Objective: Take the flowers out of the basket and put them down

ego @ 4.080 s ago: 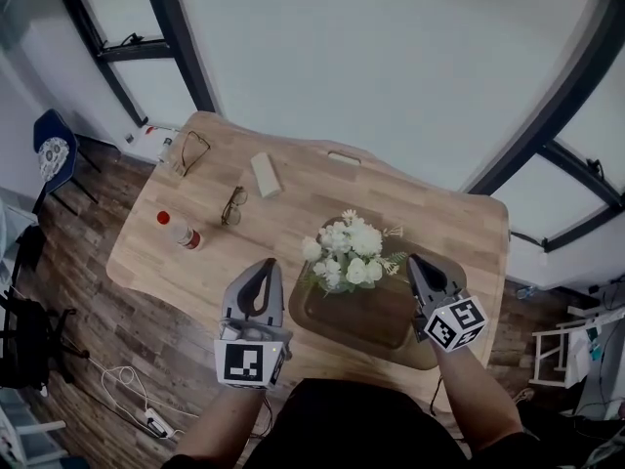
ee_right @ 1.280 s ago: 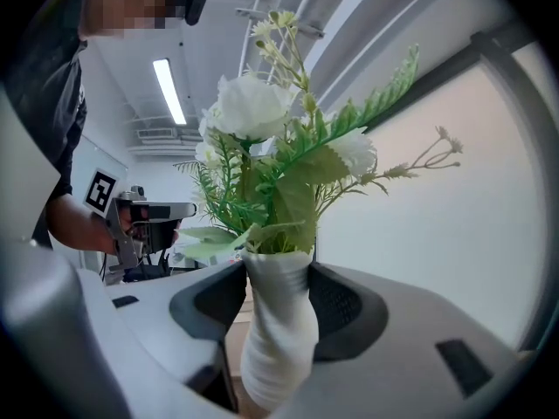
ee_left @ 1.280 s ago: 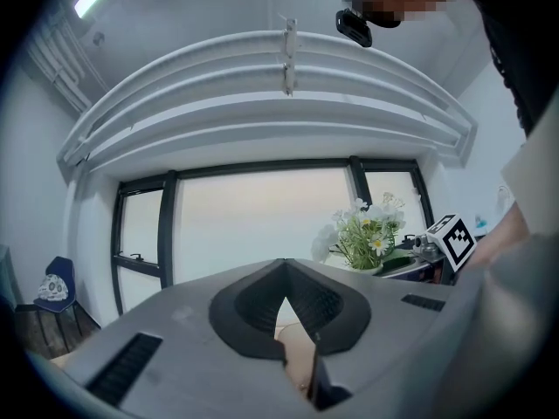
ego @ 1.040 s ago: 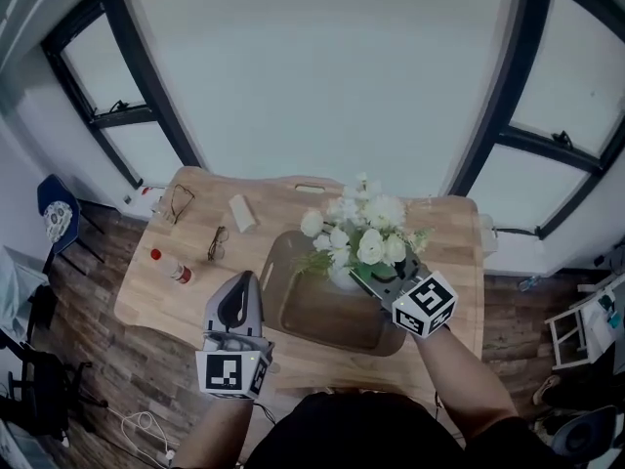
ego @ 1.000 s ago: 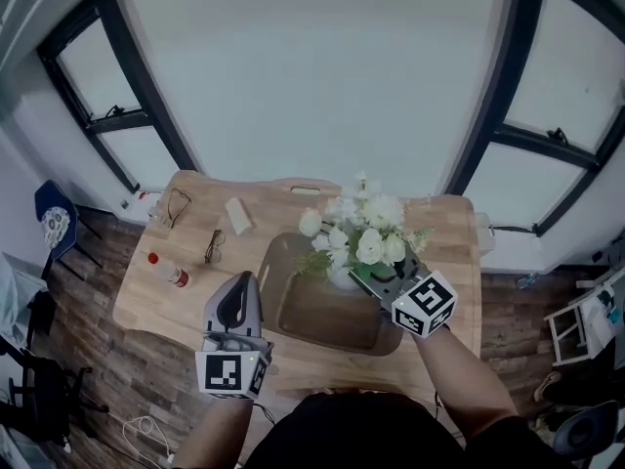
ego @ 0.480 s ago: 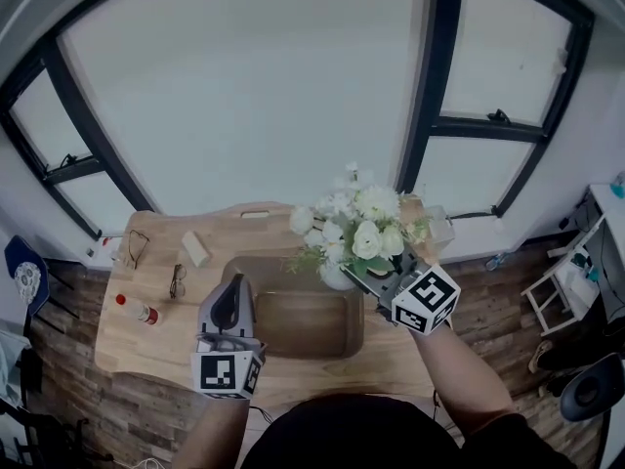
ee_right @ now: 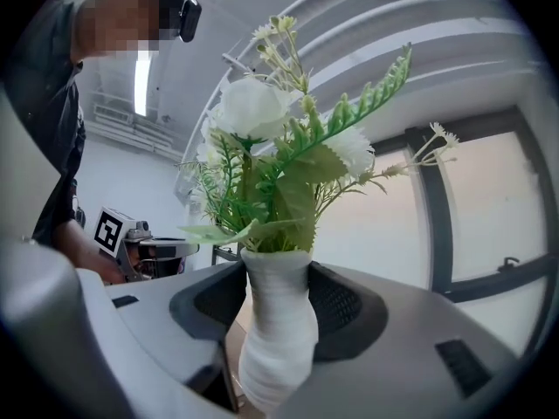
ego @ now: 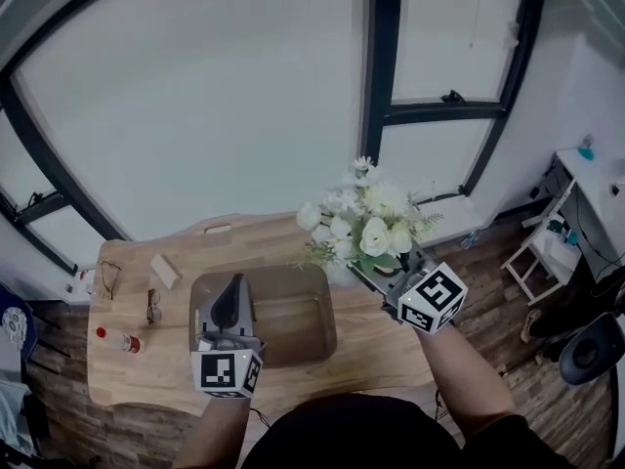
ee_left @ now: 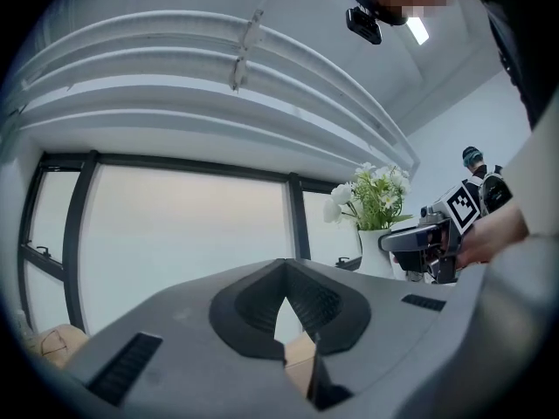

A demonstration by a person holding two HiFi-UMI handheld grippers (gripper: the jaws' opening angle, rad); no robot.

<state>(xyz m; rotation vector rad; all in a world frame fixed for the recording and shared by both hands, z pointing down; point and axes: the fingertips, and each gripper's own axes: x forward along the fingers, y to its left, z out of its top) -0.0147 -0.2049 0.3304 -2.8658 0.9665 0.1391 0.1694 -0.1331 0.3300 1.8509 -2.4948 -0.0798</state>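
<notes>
A bunch of white flowers with green leaves stands in a white vase. My right gripper is shut on the vase's narrow waist and holds it upright in the air, above the table to the right of the basket. The brown basket lies on the wooden table and looks empty. My left gripper hovers over the basket's left part, its jaws together with nothing between them. The left gripper view shows the flowers and the right gripper at the right.
At the table's left end lie two pairs of glasses, a red-capped bottle and a white block. Large windows stand behind the table. A white rack and a dark chair stand on the floor at the right.
The right gripper has lifted the vase of flowers out of the basket and carried it to the right. The head view has swung right. The left gripper stays by the basket.
</notes>
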